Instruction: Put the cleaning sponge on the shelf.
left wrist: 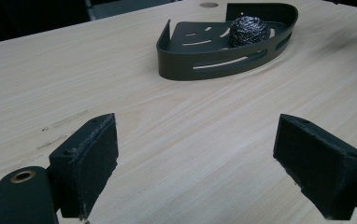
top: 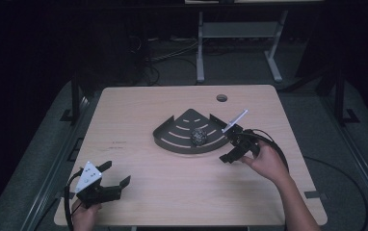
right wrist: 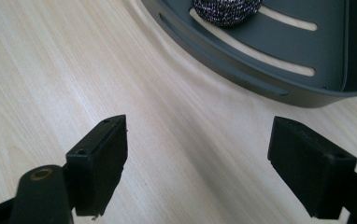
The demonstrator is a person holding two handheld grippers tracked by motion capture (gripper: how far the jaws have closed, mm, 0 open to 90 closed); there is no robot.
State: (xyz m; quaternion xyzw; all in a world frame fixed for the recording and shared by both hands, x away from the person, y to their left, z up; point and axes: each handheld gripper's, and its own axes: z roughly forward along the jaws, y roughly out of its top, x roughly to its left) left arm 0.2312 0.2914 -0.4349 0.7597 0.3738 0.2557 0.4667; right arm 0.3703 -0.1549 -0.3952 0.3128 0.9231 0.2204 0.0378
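Observation:
A dark fan-shaped tray (top: 172,139) with slotted walls lies at the table's middle. A steel-wool ball (top: 199,136) rests inside it near the curved front wall. My right gripper (top: 228,148) is open just off the tray's right end, low over the wood, with nothing between its jaws. In the right gripper view the tray wall (right wrist: 242,70) and the ball (right wrist: 225,9) lie just beyond the open gripper (right wrist: 195,168). My left gripper (top: 115,174) is open and empty near the front left corner. Its view shows the tray (left wrist: 223,60) and ball (left wrist: 247,31) far ahead of the gripper (left wrist: 195,163).
The wooden table (top: 138,192) has a round cable hole (top: 221,97) near its far edge. Beyond it, a white desk frame (top: 240,33) and cables stand on the dark floor. Bare wood stretches between the two grippers.

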